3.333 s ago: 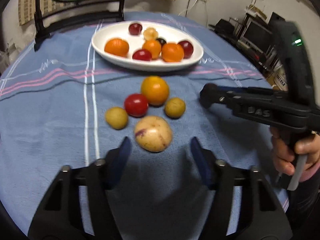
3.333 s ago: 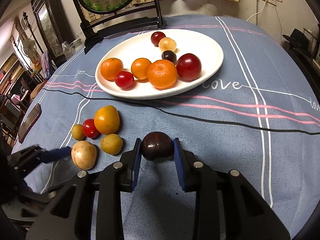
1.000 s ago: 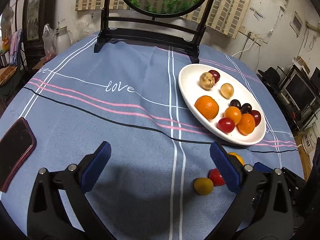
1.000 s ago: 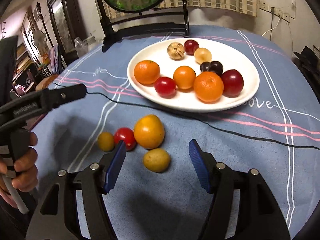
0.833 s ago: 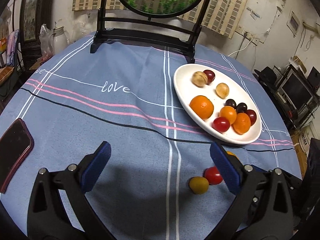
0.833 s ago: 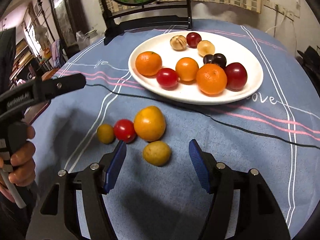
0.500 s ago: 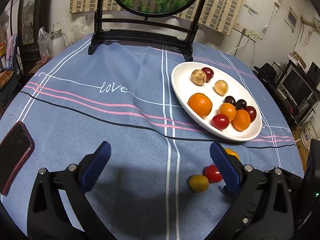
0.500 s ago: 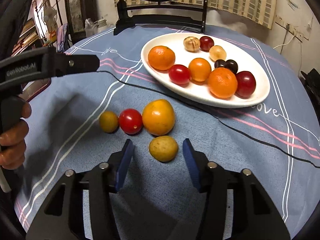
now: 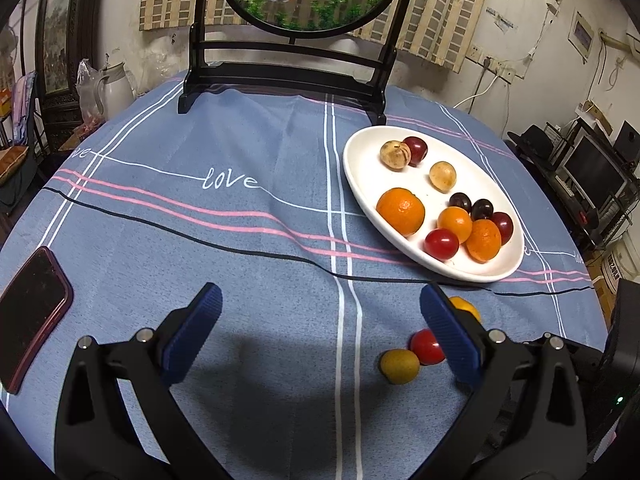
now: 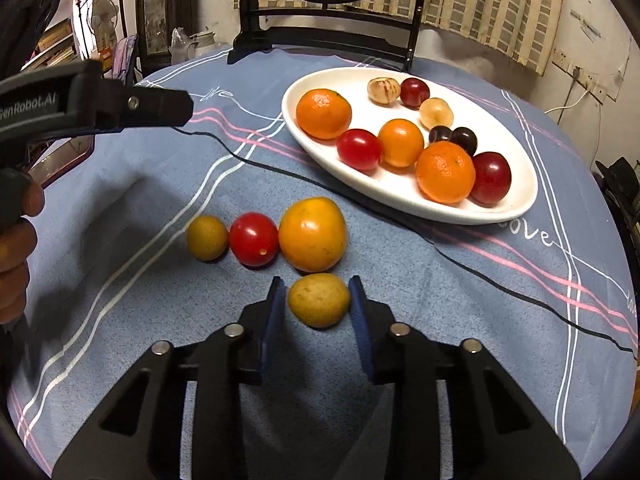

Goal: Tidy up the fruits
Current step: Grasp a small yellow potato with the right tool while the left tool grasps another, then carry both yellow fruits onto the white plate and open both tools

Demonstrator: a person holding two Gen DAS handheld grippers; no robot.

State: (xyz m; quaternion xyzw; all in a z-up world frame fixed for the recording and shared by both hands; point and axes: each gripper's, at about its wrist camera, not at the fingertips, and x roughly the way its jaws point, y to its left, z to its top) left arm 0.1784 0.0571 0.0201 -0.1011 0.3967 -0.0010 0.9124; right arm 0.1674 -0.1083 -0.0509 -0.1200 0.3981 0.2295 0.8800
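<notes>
A white oval plate [image 10: 516, 208] holds several fruits: oranges, red tomatoes, dark plums and pale round fruits; it also shows in the left wrist view [image 9: 360, 184]. On the blue cloth lie a small yellow fruit [image 10: 319, 300], a large orange fruit [image 10: 313, 234], a red tomato [image 10: 253, 239] and a small olive-yellow fruit [image 10: 207, 237]. My right gripper [image 10: 318, 300] has its jaws close on either side of the small yellow fruit, with slight gaps. My left gripper [image 9: 320, 330] is wide open and empty above bare cloth; it also shows at the left of the right wrist view [image 10: 120, 110].
A dark phone [image 9: 30, 312] lies at the table's left edge. A black stand with a round fish picture [image 9: 288, 80] stands at the back. A white jug [image 9: 114, 86] and shelves with monitors [image 9: 592, 168] are beyond the table.
My right gripper has moved forward and narrowed its jaws around the small yellow fruit. My left gripper stays open and has barely shifted.
</notes>
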